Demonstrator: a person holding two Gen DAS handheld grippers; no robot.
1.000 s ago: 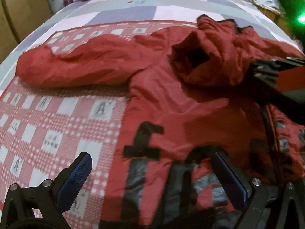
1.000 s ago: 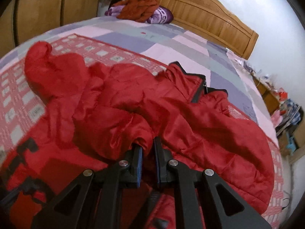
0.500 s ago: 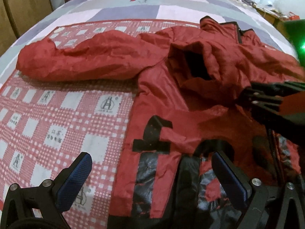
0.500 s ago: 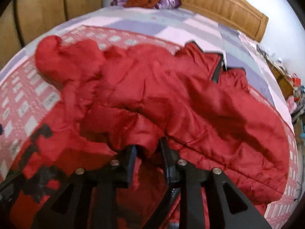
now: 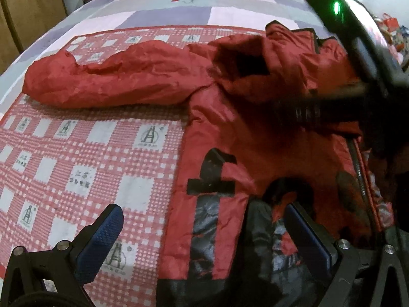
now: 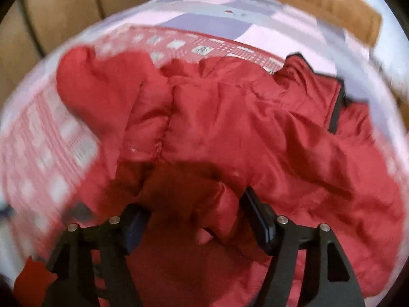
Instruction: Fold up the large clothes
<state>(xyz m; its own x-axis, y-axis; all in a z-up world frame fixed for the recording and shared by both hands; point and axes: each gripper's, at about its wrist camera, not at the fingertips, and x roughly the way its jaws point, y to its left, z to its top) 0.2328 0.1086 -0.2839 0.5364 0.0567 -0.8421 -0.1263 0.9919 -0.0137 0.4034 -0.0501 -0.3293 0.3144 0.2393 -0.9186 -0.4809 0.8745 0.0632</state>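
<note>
Black "f" (perhaps part of a word) on red jacket

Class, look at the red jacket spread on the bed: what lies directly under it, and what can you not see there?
Under the red jacket lies a red-and-white checked cloth, spread over the bed's pastel patchwork cover. How far the checked cloth runs beneath the jacket is hidden.

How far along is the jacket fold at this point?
Early. Done: one sleeve lies folded in over the red jacket's chest. In hand: the right hand-held gripper has just been opening, the sleeve's cuff loose between its pads. The left hand-held gripper hangs open over the hem. Left: the other sleeve lies stretched out on the checked sheet, and the body is unfolded.
</note>
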